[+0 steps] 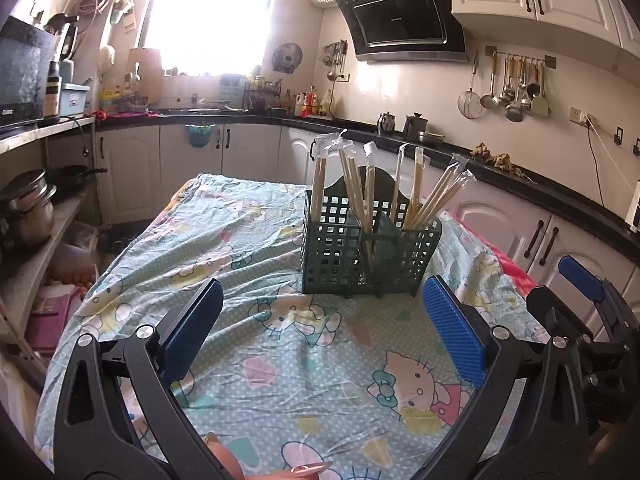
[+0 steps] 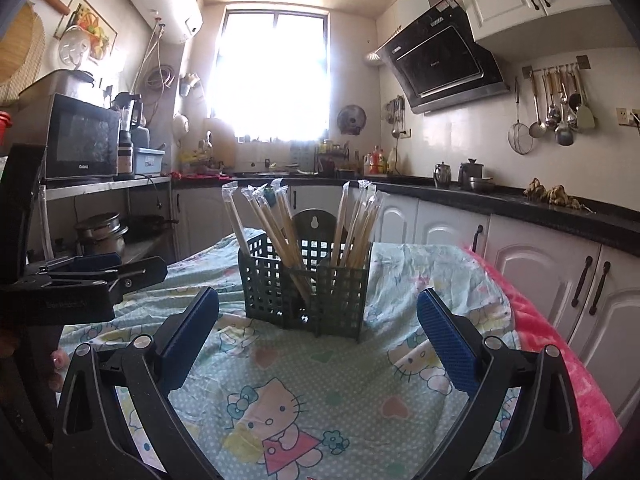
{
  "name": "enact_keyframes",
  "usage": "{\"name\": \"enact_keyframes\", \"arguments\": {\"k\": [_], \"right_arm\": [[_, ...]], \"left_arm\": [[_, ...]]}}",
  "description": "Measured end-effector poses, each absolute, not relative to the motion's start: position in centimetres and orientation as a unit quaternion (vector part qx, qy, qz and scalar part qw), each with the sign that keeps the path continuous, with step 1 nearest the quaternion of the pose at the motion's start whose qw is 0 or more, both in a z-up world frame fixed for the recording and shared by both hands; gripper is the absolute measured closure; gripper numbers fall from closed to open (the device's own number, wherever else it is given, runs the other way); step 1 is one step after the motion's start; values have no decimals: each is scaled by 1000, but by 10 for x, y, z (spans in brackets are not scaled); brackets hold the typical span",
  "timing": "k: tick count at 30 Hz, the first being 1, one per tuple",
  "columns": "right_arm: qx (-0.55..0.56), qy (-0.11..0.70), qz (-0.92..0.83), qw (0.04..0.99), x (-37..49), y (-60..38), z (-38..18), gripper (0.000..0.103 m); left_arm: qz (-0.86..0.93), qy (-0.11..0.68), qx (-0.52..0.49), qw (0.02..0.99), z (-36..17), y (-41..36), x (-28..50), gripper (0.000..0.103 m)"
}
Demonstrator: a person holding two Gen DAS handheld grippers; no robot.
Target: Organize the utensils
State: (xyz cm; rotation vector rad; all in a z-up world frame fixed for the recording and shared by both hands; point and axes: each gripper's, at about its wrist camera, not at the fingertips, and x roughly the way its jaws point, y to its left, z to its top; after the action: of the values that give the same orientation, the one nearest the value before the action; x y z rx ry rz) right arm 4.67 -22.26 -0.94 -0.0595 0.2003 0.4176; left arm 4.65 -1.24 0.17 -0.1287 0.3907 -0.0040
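A dark green lattice utensil holder (image 1: 332, 256) (image 2: 272, 288) stands upright on the table, split into compartments. Several plastic-wrapped pairs of wooden chopsticks (image 1: 356, 192) (image 2: 276, 220) stand in it, leaning in different directions. My left gripper (image 1: 320, 316) is open in front of the holder, its blue pads (image 1: 452, 328) wide apart with nothing between them. My right gripper (image 2: 318, 320) is open too, a short way before the holder, with empty blue pads (image 2: 444, 340). The right gripper also shows at the right edge of the left wrist view, and the left gripper (image 2: 100, 272) at the left edge of the right wrist view.
The table wears a pale green cartoon-cat cloth (image 1: 304, 360) (image 2: 320, 392) over a pink blanket (image 2: 560, 360) at its right side. Kitchen counters (image 1: 520, 184) and cabinets run behind and to the right. Shelves with pots (image 1: 28, 208) and a microwave (image 2: 80, 140) stand at the left.
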Motion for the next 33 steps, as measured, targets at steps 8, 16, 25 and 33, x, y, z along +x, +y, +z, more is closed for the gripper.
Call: {"name": "enact_keyframes", "arguments": {"k": [8,16,25,33], "right_arm": [[-31,95,199,975,46,-223,-10,6],[-28,97,194,976,48,-226,-11,6],[-27,98,194,976,47,-225,-11,6],[-28,95,194,976,47,-225,-11,6]], "left_arm": [[-5,184,-64,981,4,-14,42,11],[-5,179,-65,982,5,-14,40,11],[-7,179,-67,982,5,-14,40,11],[-8,180,-68,981,5,-14,40,11]]}}
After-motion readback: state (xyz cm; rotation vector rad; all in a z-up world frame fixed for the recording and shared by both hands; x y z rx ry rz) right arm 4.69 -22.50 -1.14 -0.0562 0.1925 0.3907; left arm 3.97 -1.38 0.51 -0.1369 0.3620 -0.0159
